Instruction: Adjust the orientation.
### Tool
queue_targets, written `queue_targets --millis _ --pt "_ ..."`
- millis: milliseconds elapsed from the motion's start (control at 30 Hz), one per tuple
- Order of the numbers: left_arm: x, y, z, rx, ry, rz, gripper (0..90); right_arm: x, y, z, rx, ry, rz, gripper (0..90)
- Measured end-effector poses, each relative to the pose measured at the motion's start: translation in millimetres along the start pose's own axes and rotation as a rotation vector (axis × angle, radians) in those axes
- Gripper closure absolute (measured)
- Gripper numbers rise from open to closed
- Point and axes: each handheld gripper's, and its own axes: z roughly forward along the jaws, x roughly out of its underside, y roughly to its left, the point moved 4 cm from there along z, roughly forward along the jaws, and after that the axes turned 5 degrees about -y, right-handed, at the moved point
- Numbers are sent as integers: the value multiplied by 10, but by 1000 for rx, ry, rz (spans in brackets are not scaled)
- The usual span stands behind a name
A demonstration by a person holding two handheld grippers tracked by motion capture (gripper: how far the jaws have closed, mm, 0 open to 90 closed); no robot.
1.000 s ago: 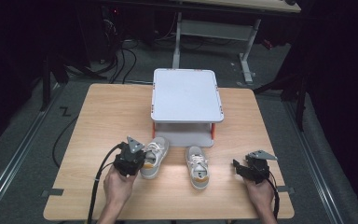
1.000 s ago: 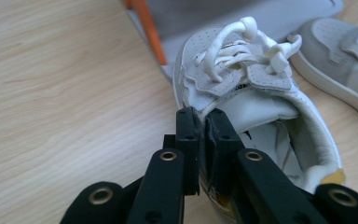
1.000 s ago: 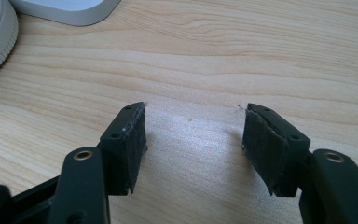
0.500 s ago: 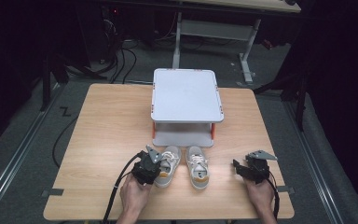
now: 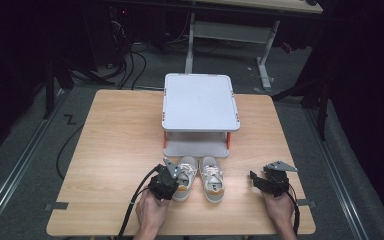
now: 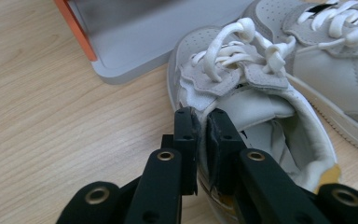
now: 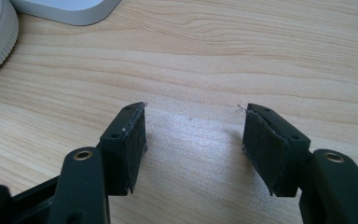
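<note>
Two small white sneakers lie side by side near the table's front, toes toward a white two-tier shelf. My left gripper is shut on the collar of the left sneaker; in the left gripper view its jaws pinch the left sneaker at its inner side wall. The right sneaker lies free beside it, and also shows as the right sneaker at the top right. My right gripper rests open on bare wood right of the shoes; my right gripper holds nothing.
The wooden table has free room on its left side and at the far right. The shelf's lower tray with orange posts stands just beyond the shoes' toes. Cables and a desk frame lie on the floor behind.
My left gripper has carried the left sneaker rightward, from apart on the left to close beside the right sneaker. The right gripper has stayed in place.
</note>
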Motion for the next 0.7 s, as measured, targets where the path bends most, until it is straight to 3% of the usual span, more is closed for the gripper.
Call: queue_targets --millis 267,700 --pt "2 -44 -6 22 3 4 811 0 0 0 0 0 0 393" --pt "18 -45 -8 90 -1 -32 751 0 1 0 -1 1 1 390"
